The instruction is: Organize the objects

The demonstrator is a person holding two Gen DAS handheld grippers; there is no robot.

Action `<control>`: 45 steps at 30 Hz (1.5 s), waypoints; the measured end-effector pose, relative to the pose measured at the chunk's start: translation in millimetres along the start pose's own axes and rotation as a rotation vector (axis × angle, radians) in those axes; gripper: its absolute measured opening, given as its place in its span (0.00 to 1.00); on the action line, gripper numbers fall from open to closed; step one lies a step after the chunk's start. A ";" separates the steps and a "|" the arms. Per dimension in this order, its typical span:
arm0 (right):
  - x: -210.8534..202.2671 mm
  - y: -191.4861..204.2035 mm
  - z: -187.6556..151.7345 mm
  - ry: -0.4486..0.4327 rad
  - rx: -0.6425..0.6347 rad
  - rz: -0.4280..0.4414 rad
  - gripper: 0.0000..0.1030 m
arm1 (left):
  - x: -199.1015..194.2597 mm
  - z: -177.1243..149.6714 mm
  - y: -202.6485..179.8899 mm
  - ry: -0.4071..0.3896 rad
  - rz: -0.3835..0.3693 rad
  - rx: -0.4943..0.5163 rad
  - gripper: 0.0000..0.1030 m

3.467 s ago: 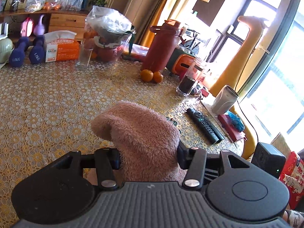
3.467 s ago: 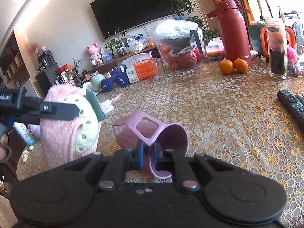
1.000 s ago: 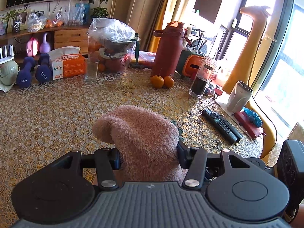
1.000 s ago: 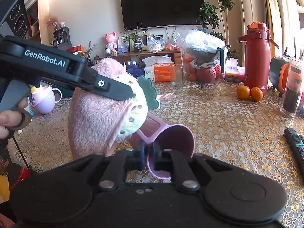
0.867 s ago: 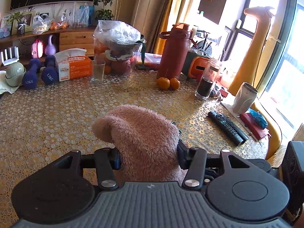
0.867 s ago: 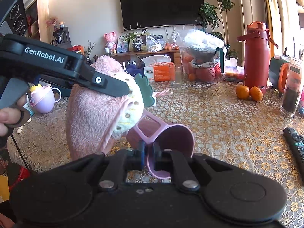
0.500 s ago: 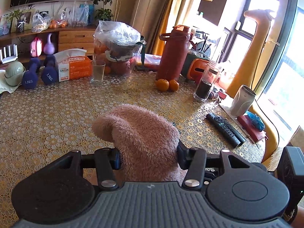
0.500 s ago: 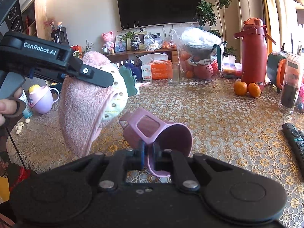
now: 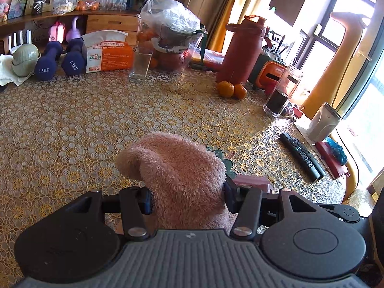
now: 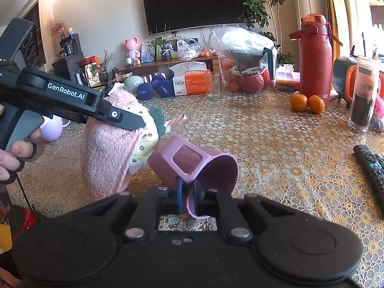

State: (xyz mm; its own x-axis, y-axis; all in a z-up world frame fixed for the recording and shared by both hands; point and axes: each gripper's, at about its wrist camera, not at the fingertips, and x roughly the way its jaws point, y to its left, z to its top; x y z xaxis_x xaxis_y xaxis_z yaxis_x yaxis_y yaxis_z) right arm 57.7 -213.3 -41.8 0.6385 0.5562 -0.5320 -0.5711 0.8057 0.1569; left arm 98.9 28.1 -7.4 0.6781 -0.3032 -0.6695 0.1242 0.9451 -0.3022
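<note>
My left gripper (image 9: 187, 199) is shut on a fluffy pink towel (image 9: 182, 180) and holds it above the table. In the right wrist view the same towel (image 10: 108, 148), with a strawberry patch, hangs from the left gripper (image 10: 134, 122) at the left. My right gripper (image 10: 189, 192) is shut on the rim of a pink plastic cup (image 10: 199, 165), tilted on its side with its mouth toward me. The towel hangs just left of the cup's base. The cup's edge (image 9: 252, 182) shows behind the towel in the left wrist view.
The table (image 9: 72, 132) has a gold lace cloth. At the back stand dumbbells (image 9: 60, 62), a tissue box (image 9: 108, 55), a glass (image 9: 141, 64), a bagged fruit bowl (image 9: 172, 43), a red flask (image 9: 242, 48), two oranges (image 9: 231, 90) and a jar (image 9: 280, 93). Remotes (image 9: 302, 158) lie at the right.
The towel in my left gripper has shifted left and a little down, away from the cup's mouth toward its base. The cup has tipped slightly, still gripped.
</note>
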 end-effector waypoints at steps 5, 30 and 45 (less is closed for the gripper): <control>-4.8 -6.3 -0.4 0.014 0.045 0.039 0.16 | 9.2 -5.3 0.1 0.043 0.100 0.045 0.51; 3.2 -72.1 13.7 -0.025 0.594 0.162 0.27 | -6.1 35.5 -27.2 -0.072 0.022 0.131 0.51; 13.8 -63.8 14.6 0.002 0.575 0.138 0.07 | -6.1 38.6 -31.9 -0.068 -0.027 0.147 0.51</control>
State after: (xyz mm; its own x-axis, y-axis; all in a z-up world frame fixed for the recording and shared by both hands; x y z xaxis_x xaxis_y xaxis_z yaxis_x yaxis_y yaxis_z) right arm 110.4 -254.0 -47.0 0.5767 0.6638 -0.4763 -0.2768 0.7073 0.6505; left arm 118.8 4.4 32.5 0.7199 -0.3248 -0.6134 0.2445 0.9458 -0.2139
